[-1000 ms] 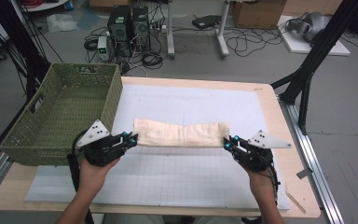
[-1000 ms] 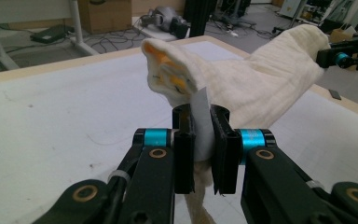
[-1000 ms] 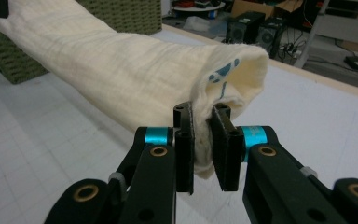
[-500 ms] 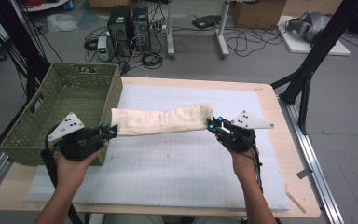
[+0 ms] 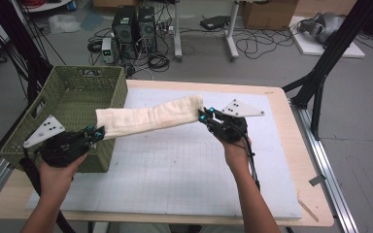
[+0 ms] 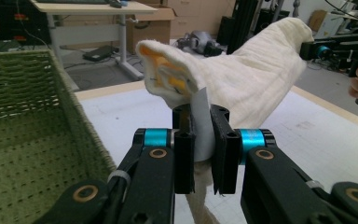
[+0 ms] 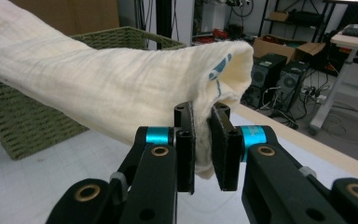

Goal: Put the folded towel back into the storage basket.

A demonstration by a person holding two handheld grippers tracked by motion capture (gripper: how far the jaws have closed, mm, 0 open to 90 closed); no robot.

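A folded cream cloth (image 5: 150, 116) hangs stretched in the air between my two grippers, above the white mat. My left gripper (image 5: 96, 132) is shut on its left end, right beside the near corner of the green wicker basket (image 5: 65, 102). In the left gripper view the cloth (image 6: 242, 79) rises from between the jaws, with a white tag and orange print showing. My right gripper (image 5: 205, 115) is shut on the other end, over the middle of the table. In the right gripper view the cloth (image 7: 98, 84) runs off to the left toward the basket (image 7: 28, 126).
The white gridded mat (image 5: 175, 165) covers most of the wooden table (image 5: 291, 160). The basket stands at the table's left edge. Black frame legs (image 5: 320, 73) stand off the right side, and computers and cables lie on the floor beyond.
Both grippers have carried the cloth up and to the left, toward the basket. The cloth has left the mat and now hangs in the air, its left end at the basket's corner.
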